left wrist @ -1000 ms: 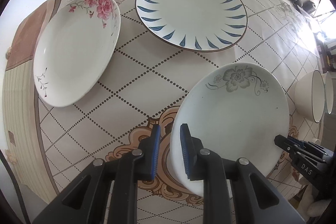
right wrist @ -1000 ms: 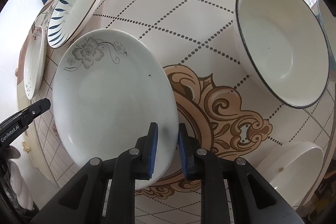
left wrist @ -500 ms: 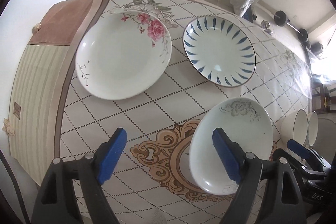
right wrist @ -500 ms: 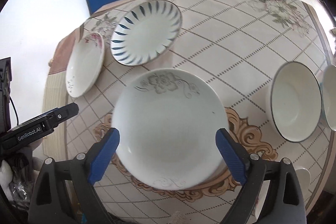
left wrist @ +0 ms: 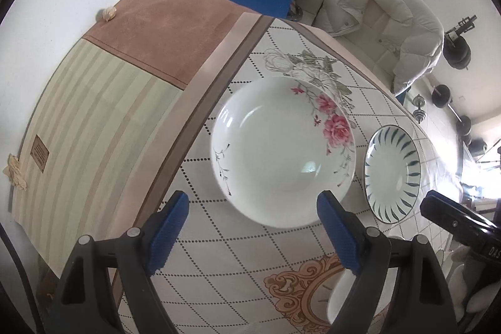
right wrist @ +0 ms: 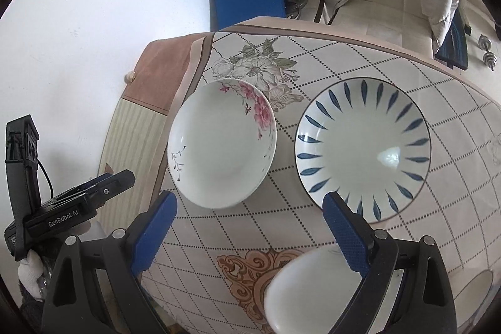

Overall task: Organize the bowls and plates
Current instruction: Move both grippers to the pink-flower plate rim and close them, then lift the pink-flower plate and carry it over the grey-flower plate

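hovering both claws, left claw (left wrist: 253,232) and right claw (right wrist: 252,229), jaws apart, empty; rose plate (left wrist: 283,151) just ahead. i'd pinch opposite rims, lift level.

A white rose plate (left wrist: 281,152) with pink flowers on its far right rim lies flat at the far left of the bench (left wrist: 250,240), close to the edge. Just to its right, apart from it, lies a wider plate (right wrist: 363,149) with dark blue petal strokes around its rim. A plain white plate (right wrist: 300,287) shows partly at the near edge.
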`<state>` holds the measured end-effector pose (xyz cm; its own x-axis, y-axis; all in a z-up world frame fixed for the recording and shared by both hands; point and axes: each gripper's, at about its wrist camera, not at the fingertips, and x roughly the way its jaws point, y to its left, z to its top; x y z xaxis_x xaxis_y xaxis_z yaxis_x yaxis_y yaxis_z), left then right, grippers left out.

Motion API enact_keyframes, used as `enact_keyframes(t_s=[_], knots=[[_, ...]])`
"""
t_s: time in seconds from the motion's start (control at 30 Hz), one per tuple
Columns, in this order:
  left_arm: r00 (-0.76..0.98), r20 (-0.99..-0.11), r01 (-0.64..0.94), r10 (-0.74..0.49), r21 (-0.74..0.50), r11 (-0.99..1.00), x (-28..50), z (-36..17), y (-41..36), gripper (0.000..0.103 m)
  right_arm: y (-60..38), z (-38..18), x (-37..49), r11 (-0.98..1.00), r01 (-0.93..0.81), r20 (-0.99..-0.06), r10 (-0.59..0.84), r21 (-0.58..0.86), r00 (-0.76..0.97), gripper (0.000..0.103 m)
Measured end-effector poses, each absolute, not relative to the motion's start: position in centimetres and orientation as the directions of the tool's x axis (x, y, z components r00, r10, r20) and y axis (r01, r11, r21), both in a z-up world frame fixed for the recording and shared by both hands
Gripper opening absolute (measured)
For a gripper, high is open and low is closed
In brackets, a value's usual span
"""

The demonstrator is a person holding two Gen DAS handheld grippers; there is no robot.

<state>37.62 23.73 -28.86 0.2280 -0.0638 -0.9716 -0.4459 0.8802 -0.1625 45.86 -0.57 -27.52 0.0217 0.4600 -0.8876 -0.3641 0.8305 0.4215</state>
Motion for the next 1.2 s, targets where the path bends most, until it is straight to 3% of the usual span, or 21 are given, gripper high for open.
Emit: enact_keyframes(t_s=[0.1,0.2,0.27,0.4,0.63,0.73,0.9,1.13,1.2], knots=[[0.196,-0.973,-0.483,-0.123,-0.205,0.851,38.5,-31.5,26.2,0.083,1.9,-29.2,49.2,0.831,-0.379,-0.904,0.425,0.406,-0.036,0.096],[0.156,-0.968,-0.506,-0.195,-0.248,0.826,39.5,-34.3,27.7,0.07,3.9,-31.4,52.0,0.836,-0.387,-0.918,0.386,0.389,-0.088,0.095],[0.13,-0.963,-0.515,-0.235,-0.268,0.814,40.3,-35.9,28.3,0.056,5.0,-32.8,53.6,0.834,-0.386,-0.918,0.375,0.394,-0.125,0.094],[0.102,-0.956,-0.513,-0.277,-0.289,0.808,41.6,-38.0,29.0,0.048,6.9,-35.5,56.2,0.836,-0.388,-0.921,0.344,0.388,-0.18,0.09],[0.075,-0.943,-0.502,-0.326,-0.318,0.804,42.4,-39.8,29.2,0.046,9.1,-38.7,58.5,0.824,-0.399,-0.911,0.316,0.402,-0.264,0.069],[0.057,-0.944,-0.491,-0.326,-0.311,0.814,42.7,-40.5,29.0,0.036,9.9,-39.6,58.8,0.816,-0.418,-0.91,0.297,0.4,-0.291,0.063],[0.048,-0.935,-0.496,-0.351,-0.328,0.804,42.4,-41.4,29.1,0.033,10.9,-40.9,59.0,0.805,-0.448,-0.909,0.261,0.39,-0.324,0.055],[0.059,-0.935,-0.508,-0.349,-0.329,0.796,41.7,-41.8,29.8,0.019,11.1,-42.6,58.3,0.807,-0.473,-0.92,0.207,0.353,-0.333,0.022],[0.067,-0.934,-0.511,-0.35,-0.333,0.792,41.6,-41.8,29.9,0.019,11.1,-42.6,58.2,0.811,-0.465,-0.921,0.219,0.355,-0.322,0.022]])
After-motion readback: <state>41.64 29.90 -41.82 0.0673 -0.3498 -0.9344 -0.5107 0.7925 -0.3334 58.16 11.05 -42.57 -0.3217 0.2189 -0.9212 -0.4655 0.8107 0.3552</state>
